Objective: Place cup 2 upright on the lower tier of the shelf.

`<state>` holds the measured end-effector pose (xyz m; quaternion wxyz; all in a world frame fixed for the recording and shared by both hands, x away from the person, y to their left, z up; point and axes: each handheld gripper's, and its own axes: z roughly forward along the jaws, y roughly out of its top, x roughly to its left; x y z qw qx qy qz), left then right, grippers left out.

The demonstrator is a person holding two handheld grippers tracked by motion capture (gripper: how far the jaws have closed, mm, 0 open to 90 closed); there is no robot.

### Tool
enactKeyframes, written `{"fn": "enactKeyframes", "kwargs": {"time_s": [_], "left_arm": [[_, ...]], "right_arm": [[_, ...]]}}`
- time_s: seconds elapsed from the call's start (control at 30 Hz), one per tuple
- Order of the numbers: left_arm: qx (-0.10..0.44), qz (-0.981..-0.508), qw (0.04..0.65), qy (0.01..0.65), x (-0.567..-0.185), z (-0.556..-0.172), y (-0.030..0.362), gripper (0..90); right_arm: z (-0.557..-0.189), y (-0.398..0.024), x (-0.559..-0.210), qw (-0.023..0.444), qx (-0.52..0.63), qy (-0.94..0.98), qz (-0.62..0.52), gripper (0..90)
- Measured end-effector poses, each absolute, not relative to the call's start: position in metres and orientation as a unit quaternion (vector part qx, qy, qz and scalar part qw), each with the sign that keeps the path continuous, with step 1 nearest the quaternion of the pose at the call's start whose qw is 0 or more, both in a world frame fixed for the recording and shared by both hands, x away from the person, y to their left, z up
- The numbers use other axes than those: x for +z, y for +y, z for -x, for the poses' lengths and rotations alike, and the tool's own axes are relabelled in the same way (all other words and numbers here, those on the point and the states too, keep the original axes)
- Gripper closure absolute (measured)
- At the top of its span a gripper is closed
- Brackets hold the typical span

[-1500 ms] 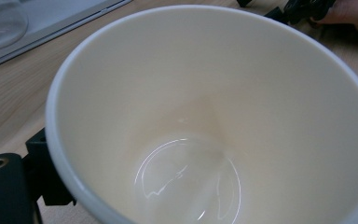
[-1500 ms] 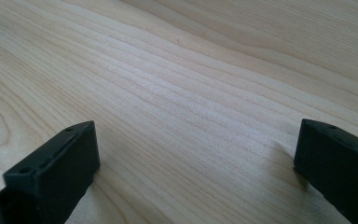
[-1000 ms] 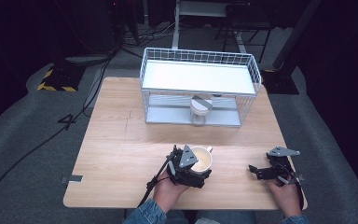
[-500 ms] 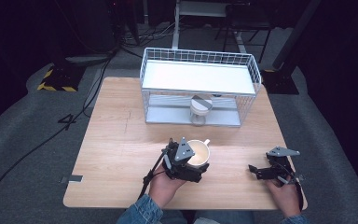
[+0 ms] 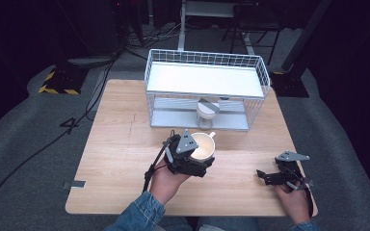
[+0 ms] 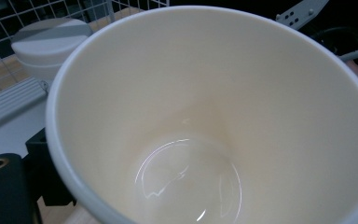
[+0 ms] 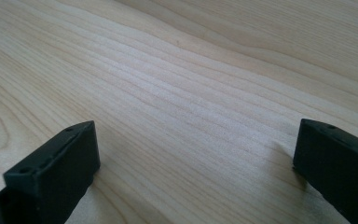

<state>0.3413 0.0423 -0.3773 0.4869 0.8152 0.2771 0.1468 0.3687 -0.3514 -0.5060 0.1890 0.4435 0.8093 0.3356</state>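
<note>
- Cream cup (image 5: 203, 146) sits mid-bench, just before the wire rack (image 5: 207, 91), pinched by the left gripper (image 5: 192, 159).
- Right gripper (image 5: 274, 176) rests near the bench's front right corner, jaws spread.

A light wooden surface (image 5: 115, 139) stands on grey carpeted floor (image 5: 24, 144) in a dark room. A black-and-yellow striped block (image 5: 57, 83) lies at the far left; cables (image 5: 101, 82) trail across the floor; metal furniture legs (image 5: 182, 24) stand behind.
</note>
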Motion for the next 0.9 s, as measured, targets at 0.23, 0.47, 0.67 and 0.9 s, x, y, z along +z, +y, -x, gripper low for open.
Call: {"fn": "enactKeyframes", "kwargs": {"time_s": [0.23, 0.47, 0.67, 0.9], "left_arm": [[0.158, -0.814, 0.488, 0.274, -0.363, -0.349, 0.045, 9.2], [0.165, -0.81, 0.492, 0.274, -0.348, -0.358, 0.048, 9.2], [0.168, -0.802, 0.5, 0.28, -0.336, -0.368, 0.053, 9.2], [0.173, -0.794, 0.506, 0.289, -0.322, -0.38, 0.055, 9.3]], "right_arm": [[-0.369, -0.351, -0.506, 0.189, 0.335, 0.809, -0.443, 0.3], [-0.369, -0.351, -0.506, 0.189, 0.335, 0.809, -0.443, 0.3], [-0.369, -0.351, -0.506, 0.189, 0.336, 0.809, -0.443, 0.3], [-0.368, -0.351, -0.506, 0.19, 0.335, 0.808, -0.445, 0.3]]}}
